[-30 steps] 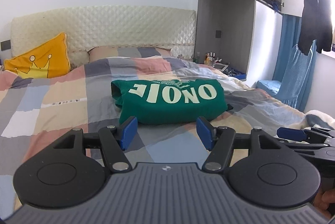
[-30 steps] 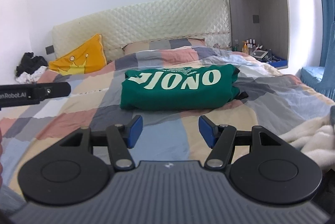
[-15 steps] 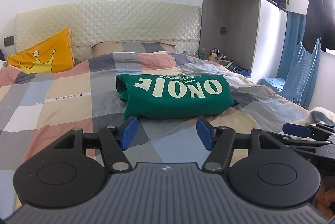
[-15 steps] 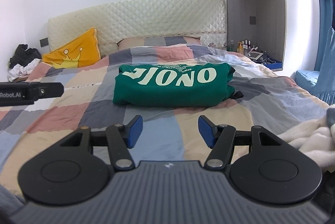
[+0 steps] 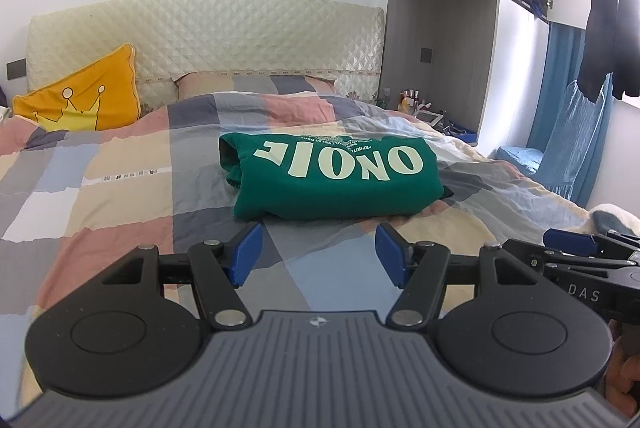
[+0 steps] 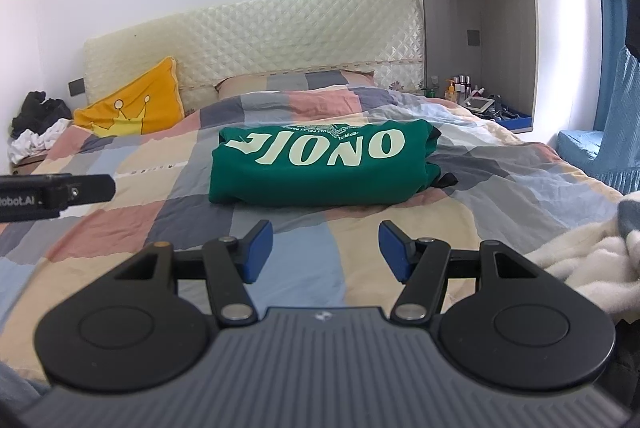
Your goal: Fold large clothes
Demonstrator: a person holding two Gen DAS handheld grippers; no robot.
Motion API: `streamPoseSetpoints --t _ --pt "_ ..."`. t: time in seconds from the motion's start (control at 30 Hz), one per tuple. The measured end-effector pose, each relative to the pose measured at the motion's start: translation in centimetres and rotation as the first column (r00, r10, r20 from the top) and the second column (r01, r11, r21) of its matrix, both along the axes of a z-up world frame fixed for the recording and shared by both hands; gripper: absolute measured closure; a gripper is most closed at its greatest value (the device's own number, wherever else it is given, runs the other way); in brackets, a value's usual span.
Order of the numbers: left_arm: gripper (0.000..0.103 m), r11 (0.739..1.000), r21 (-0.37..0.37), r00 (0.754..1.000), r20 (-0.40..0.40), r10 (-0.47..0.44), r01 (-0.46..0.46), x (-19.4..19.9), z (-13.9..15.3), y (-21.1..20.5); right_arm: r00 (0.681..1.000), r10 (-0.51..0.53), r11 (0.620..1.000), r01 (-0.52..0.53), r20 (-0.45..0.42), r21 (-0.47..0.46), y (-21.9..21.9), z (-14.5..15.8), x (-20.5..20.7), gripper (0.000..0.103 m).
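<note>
A green sweatshirt (image 5: 336, 176) with large cream letters lies folded into a rectangle in the middle of the bed (image 5: 120, 188); the right wrist view shows the same sweatshirt (image 6: 320, 168). My left gripper (image 5: 319, 254) hovers over the quilt short of the garment's near edge, its blue pads apart and nothing between them. My right gripper (image 6: 326, 251) stands the same way, open and empty, a little back from the sweatshirt. Each gripper shows at the edge of the other's view.
A patchwork quilt (image 6: 280, 248) covers the bed. A yellow crown pillow (image 5: 80, 100) leans on the padded headboard (image 5: 208, 40). A white fluffy blanket (image 6: 584, 256) lies at the right. A shelf niche with bottles (image 6: 464, 84), blue curtains (image 5: 572, 132) and hanging dark clothes (image 5: 608, 44) stand right.
Both views have drifted slightly; the sweatshirt sits a little further right in the left wrist view. The garment itself has not moved and both grippers stay open.
</note>
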State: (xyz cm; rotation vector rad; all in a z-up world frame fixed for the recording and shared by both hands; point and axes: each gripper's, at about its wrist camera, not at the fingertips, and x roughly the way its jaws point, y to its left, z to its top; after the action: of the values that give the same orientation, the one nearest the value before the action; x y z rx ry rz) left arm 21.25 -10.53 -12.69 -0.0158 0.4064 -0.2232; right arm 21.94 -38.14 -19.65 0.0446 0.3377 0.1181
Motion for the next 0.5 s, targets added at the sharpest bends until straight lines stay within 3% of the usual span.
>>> streamPoseSetpoints --t 0.2,0.43,0.5 --pt "0.035 1.0 0.004 1.0 -0.009 0.005 -0.005 0.16 -0.29 -0.08 1.0 -0.009 1.0 0.009 0.002 0.004 -0.15 -0.07 0.03 0.041" --pt "0.016 1.0 0.004 1.0 -0.015 0.018 -0.018 0.24 -0.49 0.27 1.0 -0.018 1.0 0.018 0.0 0.018 -0.49 -0.13 0.07 0.04" --pt "0.01 1.0 0.0 1.0 -0.016 0.013 -0.013 0.26 -0.37 0.28 1.0 -0.022 1.0 0.022 0.0 0.021 -0.52 -0.1 0.06 0.032"
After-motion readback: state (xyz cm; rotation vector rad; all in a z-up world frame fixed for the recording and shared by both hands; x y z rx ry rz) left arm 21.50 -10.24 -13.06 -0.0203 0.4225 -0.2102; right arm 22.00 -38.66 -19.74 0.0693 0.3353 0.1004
